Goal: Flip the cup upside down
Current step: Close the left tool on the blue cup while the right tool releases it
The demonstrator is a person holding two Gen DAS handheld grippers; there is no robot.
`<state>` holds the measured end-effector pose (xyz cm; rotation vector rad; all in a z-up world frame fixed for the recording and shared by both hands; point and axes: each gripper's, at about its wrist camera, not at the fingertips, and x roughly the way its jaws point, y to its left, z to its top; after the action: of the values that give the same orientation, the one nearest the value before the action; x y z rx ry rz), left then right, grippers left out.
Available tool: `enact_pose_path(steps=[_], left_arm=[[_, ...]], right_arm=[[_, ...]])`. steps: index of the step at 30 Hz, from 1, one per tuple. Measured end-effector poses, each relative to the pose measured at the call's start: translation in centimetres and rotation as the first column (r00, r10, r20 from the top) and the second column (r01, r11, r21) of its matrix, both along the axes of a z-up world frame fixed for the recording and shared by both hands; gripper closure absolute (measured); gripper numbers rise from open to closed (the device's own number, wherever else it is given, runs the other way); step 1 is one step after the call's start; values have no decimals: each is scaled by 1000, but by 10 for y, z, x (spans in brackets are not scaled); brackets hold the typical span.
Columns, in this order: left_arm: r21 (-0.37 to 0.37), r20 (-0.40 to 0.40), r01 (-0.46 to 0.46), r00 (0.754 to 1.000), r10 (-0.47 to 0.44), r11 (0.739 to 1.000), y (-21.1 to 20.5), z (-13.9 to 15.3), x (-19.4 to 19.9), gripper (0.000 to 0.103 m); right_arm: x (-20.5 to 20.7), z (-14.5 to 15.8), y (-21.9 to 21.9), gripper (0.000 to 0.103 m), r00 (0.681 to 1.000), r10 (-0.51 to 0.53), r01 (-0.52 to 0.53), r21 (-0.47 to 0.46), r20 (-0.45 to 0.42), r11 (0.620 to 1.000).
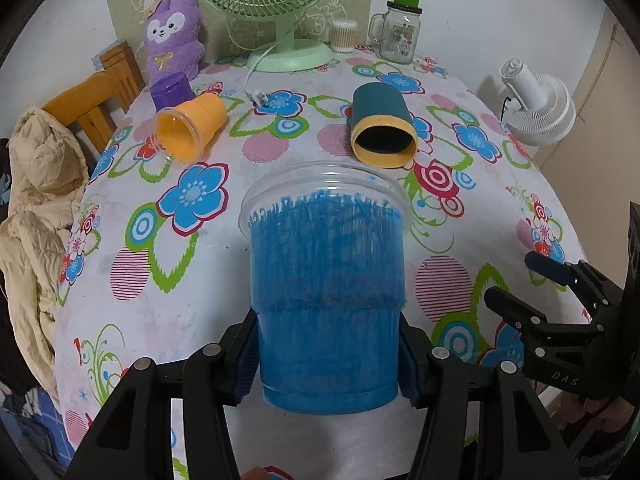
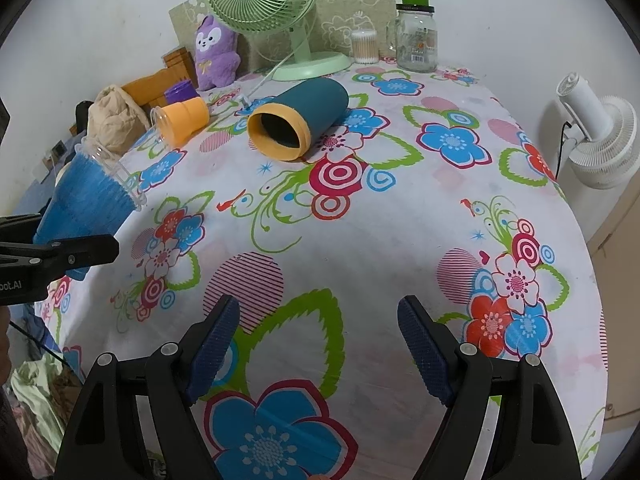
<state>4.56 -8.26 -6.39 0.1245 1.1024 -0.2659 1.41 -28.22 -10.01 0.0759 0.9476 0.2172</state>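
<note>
**Blue cup held near its bottom, ready to turn over**

The left gripper (image 1: 326,364) has its fingers (image 1: 245,354) pinching the blue cup (image 1: 326,292) from both sides, low down near the cup's base. The cup is up in the air over the bench (image 2: 360,240), which has a flowery cloth on it. Its clear open rim points away from the gripper and tips a bit upward in the right wrist view.

The cup looks like thin clear plastic with blue colour on its side. I think it is very light and a little bendy. A hard squeeze could dent it, and smooth plastic can slip. The spot near the base is a good place to hold, because the bottom makes the wall stiffer there. The rim is likely the softest part.

The right gripper (image 2: 318,350) holds nothing. Its fingers (image 2: 214,340) are spread wide apart above the cloth.

An orange cup (image 1: 192,128) and a teal cup (image 1: 382,126) lie on their sides farther back, well apart from the blue one.

To finish, the rim has to face down onto the bench. A slow turn seems best.
</note>
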Motion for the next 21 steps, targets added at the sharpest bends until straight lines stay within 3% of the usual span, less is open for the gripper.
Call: enact_pose_path(steps=[8,15,18,21], left_arm=[[56,-49,47,998,-45,997,-4,-6,0,44],[56,-78,86,994,-82,995,-6,-9,-1,44],[41,-144,121,983,-114,992,-7,-18,-1,44],[82,-209,168,967,-148,982,-7,-27,-2,44]], right_arm=[[1,-3,4,20,1000,4,-4,6,-5,1000],[2,-3,4,20,1000,6,-6,6,-6,1000],[2,-3,3,20,1000,2,-2,8,-5,1000],[1,-4,2,20,1000,-4,4,14,-5,1000]])
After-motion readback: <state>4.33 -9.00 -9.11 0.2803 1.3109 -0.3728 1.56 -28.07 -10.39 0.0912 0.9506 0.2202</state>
